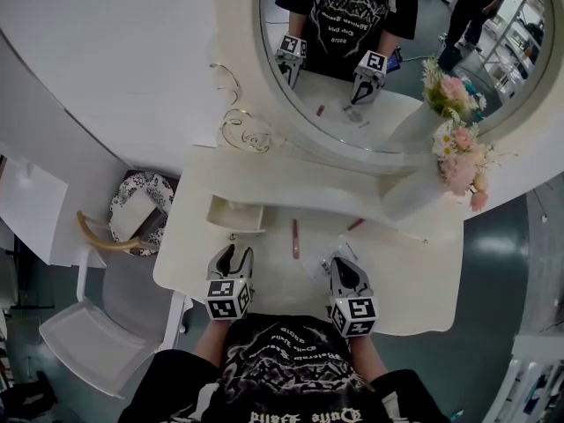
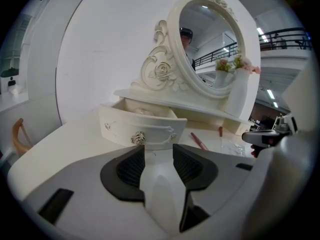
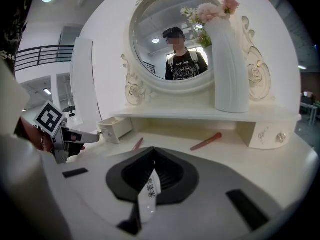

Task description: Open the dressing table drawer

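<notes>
A white dressing table (image 1: 414, 276) fills the middle of the scene, with an oval mirror in a carved white frame (image 1: 397, 51) rising at its far side. The task's thing, a small white drawer with a silvery knob (image 1: 236, 215), sits at the left end of the low shelf under the mirror. It stands open, its front out over the tabletop and its inside showing. The left gripper (image 1: 233, 254) is at the near left edge of the table, pointing straight at the drawer front, close to the knob but not touching it. Its two dark jaws are spread apart and only bare tabletop shows between them. The right gripper (image 1: 342, 267) is at the near edge further right, well apart from the drawer. Its jaws are pressed together on a narrow white strip printed with black characters (image 3: 149, 191), which runs back from the pinch toward the camera. A crumpled clear wrapper (image 1: 324, 256) lies just beside this gripper. One slim red stick (image 1: 295, 238) lies between the two grippers, and a shorter red stick (image 1: 355, 225) lies farther right, near the shelf. A tall white vase of pink flowers (image 1: 414, 192) stands at the right end of the shelf. A white chair (image 1: 79, 329) stands on the floor to the near left.
</notes>
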`<state>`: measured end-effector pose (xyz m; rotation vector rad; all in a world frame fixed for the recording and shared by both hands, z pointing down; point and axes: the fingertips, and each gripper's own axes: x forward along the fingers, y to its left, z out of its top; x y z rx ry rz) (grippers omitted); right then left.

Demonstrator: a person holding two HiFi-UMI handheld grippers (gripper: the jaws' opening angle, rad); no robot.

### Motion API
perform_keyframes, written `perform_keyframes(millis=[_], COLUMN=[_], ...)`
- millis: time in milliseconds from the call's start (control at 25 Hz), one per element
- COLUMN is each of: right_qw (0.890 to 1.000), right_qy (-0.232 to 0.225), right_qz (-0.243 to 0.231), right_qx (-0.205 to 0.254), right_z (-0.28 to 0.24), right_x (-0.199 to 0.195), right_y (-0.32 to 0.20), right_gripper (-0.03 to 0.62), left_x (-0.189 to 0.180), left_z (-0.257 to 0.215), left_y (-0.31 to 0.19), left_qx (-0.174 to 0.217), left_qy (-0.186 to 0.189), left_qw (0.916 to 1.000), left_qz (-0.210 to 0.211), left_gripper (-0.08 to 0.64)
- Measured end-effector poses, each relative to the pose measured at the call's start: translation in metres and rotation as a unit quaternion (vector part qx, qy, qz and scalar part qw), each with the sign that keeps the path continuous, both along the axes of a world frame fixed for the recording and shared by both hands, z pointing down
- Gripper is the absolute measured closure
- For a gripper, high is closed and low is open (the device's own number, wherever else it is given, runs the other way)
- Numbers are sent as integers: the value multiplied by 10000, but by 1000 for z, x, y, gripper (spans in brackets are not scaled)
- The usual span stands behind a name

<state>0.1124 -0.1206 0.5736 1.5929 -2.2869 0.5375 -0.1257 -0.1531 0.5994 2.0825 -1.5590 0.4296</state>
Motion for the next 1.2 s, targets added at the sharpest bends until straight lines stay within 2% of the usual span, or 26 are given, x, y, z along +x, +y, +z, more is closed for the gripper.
perform_keyframes(millis=[200, 480, 1200], right_qw=[9999, 9997, 9991], right_qy=[2, 44, 176], right_qz=[-116, -202, -298], right_qx=[-54, -100, -255], right_z=[1, 2, 9], right_x=[-4, -8, -10], right_y=[1, 3, 5], right_gripper=[581, 581, 584], left_x=[7, 7, 10], left_z=[1, 2, 3], left_y=[9, 16, 18], left_qx=[-40, -58, -77], left_qy=[-58, -76, -130], left_qw=[9999, 9999, 9997], left_qz=[114, 100, 214], left_gripper=[411, 526, 540])
